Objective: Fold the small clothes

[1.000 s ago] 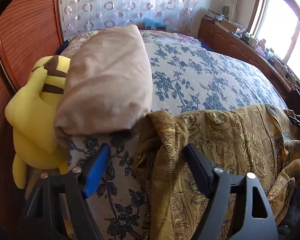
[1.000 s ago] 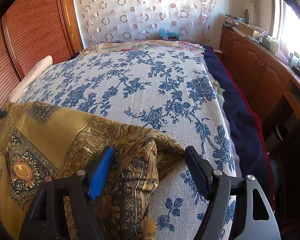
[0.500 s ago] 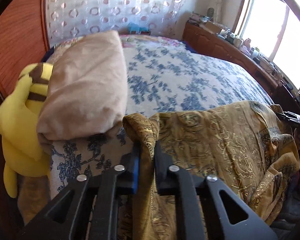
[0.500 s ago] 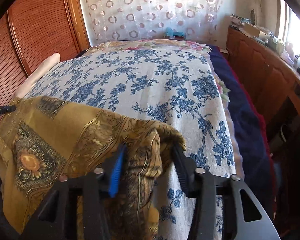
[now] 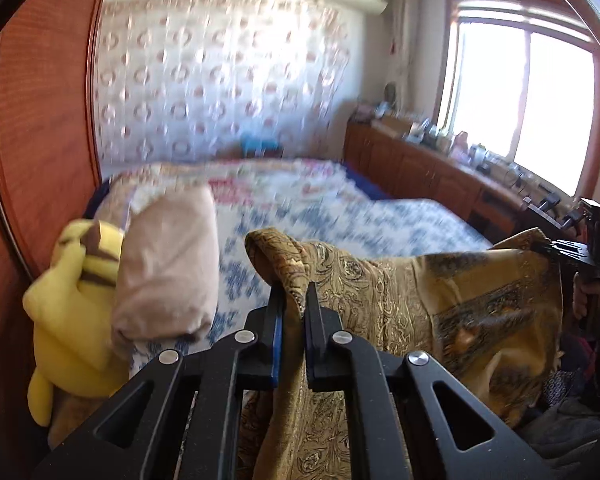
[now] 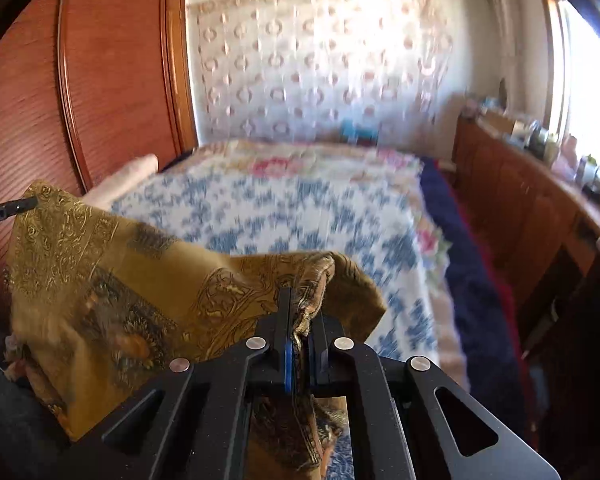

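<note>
A mustard-gold patterned cloth (image 5: pixel 420 300) hangs stretched between my two grippers above the near end of the bed. In the left wrist view my left gripper (image 5: pixel 292 292) is shut on a bunched corner of it. The right gripper (image 5: pixel 548 246) shows at the far right, holding the opposite corner. In the right wrist view the right gripper (image 6: pixel 302 300) is shut on a gathered fold of the cloth (image 6: pixel 120 264), and the left gripper (image 6: pixel 24 204) pinches the far left edge. The lower part of the cloth drapes down out of sight.
The bed (image 5: pixel 380 224) has a blue-flowered cover. A beige pillow (image 5: pixel 168 264) and a yellow plush toy (image 5: pixel 72 300) lie at its left side against the wooden wardrobe (image 5: pixel 40 120). A cluttered wooden cabinet (image 5: pixel 420 176) runs under the window, with a dark blue blanket (image 6: pixel 472 280) alongside.
Both grippers went from open around the cloth's corners to shut on them. Both then rose, lifting the cloth off the bed and tilting the views up toward the wall.
</note>
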A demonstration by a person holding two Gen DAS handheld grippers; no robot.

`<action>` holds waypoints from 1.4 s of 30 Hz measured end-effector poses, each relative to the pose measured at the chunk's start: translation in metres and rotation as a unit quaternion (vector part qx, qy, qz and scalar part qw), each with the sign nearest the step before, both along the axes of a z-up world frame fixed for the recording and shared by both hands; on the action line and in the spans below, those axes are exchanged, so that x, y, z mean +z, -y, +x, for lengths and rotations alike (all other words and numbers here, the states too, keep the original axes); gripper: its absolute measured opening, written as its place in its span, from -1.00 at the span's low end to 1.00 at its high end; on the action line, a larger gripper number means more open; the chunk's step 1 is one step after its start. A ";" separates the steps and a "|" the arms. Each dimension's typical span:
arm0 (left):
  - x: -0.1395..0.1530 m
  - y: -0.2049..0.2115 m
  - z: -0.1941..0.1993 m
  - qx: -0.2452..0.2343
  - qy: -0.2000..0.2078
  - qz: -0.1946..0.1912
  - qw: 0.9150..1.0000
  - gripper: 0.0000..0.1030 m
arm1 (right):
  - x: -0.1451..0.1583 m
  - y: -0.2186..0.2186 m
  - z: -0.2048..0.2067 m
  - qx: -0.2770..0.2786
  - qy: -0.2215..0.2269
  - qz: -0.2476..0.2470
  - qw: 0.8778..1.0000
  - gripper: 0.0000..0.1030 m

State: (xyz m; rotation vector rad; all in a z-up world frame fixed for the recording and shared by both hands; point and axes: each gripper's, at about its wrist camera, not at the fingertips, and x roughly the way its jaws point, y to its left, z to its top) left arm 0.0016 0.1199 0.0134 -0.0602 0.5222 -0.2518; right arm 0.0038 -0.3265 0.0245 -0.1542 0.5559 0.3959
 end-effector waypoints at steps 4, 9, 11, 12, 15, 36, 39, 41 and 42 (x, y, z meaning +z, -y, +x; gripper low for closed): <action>0.027 0.002 -0.019 0.002 0.046 -0.010 0.999 -0.83 | 0.034 -0.001 -0.032 0.005 0.059 0.011 0.998 -0.92; 0.066 -0.003 -0.040 0.016 0.109 -0.030 0.993 -0.83 | 0.085 -0.001 -0.078 0.013 0.144 0.014 0.989 -0.92; 0.085 -0.006 -0.044 0.021 0.134 -0.032 0.990 -0.83 | 0.107 -0.002 -0.091 0.016 0.172 0.008 0.985 -0.92; 0.094 -0.007 -0.044 0.021 0.143 -0.031 0.989 -0.83 | 0.120 -0.003 -0.097 0.018 0.189 0.001 0.982 -0.92; 0.124 -0.010 -0.035 0.028 0.172 -0.018 0.984 -0.83 | 0.151 -0.007 -0.102 0.021 0.224 -0.021 0.974 -0.92; 0.009 -0.061 0.188 0.099 -0.043 0.037 0.993 0.44 | 0.043 -0.133 0.136 -0.048 -0.040 -0.117 0.991 0.02; -0.011 -0.054 0.176 0.081 -0.066 0.042 0.994 0.53 | 0.005 -0.142 0.129 -0.044 -0.069 -0.139 0.987 0.04; -0.015 -0.043 0.165 0.076 -0.069 0.046 0.994 0.53 | -0.003 -0.139 0.125 -0.033 -0.081 -0.132 0.987 0.04; -0.016 -0.038 0.158 0.075 -0.068 0.050 0.994 0.53 | -0.007 -0.141 0.118 -0.028 -0.086 -0.126 0.988 0.04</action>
